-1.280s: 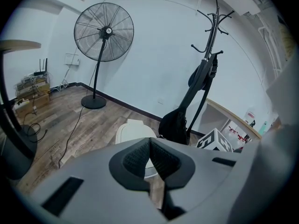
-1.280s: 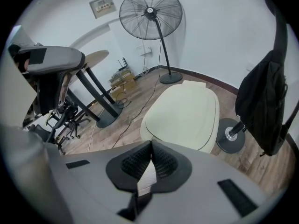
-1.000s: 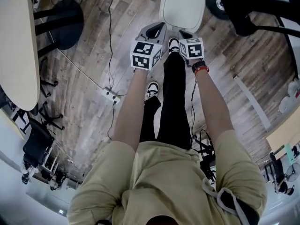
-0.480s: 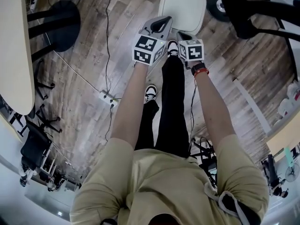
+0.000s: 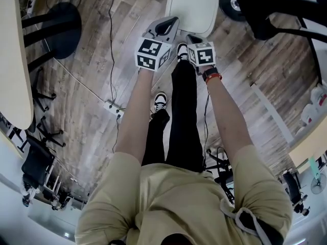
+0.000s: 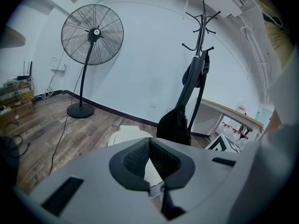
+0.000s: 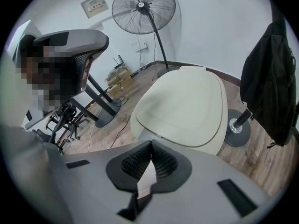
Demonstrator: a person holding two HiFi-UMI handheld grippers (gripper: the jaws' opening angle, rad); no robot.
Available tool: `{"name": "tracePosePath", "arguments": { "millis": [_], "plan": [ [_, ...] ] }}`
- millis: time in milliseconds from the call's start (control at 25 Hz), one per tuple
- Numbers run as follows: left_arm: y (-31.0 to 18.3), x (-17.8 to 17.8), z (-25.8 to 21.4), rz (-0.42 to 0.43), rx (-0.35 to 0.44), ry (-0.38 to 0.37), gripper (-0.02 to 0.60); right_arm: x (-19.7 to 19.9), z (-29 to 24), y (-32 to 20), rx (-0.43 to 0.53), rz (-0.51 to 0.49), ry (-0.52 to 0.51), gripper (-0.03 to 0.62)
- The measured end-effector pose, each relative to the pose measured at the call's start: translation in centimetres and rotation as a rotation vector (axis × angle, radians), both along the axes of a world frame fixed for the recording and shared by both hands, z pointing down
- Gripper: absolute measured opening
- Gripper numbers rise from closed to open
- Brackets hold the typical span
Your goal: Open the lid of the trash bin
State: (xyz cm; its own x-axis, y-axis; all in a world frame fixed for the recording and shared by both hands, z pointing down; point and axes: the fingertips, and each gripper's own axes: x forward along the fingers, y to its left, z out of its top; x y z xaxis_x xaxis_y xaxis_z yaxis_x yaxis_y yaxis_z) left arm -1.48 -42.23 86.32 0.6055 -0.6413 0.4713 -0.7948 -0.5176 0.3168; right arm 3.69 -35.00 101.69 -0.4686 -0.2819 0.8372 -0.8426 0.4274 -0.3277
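Fingers: left gripper (image 6: pixel 149 142) has its pads pressed together at the tips with nothing between them; right gripper (image 7: pixel 151 144) is likewise closed and empty.
Bin: lid (image 7: pixel 183 104) lies down flat on the trash bin (image 7: pixel 142 135), which stands on the wooden floor (image 5: pixel 102 70) straight ahead of the person, just past the forward shoe (image 5: pixel 181 49).
Direction from fingers: ahead and below for both. Fills the middle of the right gripper view, but only peeks over the fingers in the left gripper view.
Long axis: seems to run away from the person, with a short rounded edge turned toward the fingers.
Nearer hand: in the head view the left tips overlap the lid's near left corner, while the right tips sit just short of the near edge. Heights above it cannot be told.
Edges: near lip shows as a thin seam. Hinge not visible, probably on the far side.
Open room: bare floor to the bin's left. Coat rack base (image 5: pixel 234 1) stands just beside the bin on the right, with a black bag (image 7: pixel 268 73) hanging above it. Fan (image 6: pixel 92 34) stands well apart.
Next move, as a guess: lower closed tips to the near lip, catch under it, then lift up and away.
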Motion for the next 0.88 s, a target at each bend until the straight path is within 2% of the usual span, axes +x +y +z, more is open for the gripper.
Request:
{"name": "tracePosePath", "arguments": {
  "millis": [600,880],
  "plan": [
    [0.9,-0.3,0.9,0.022,-0.013,-0.003,0.021,-0.1,0.3,-0.1,-0.006,0.001,-0.006,0.015],
    [0.8,-0.8,0.1,0.017,-0.008,-0.010,0.021,0.2,0.3,-0.1,0.006,0.059,0.002,0.015]
  ]
}}
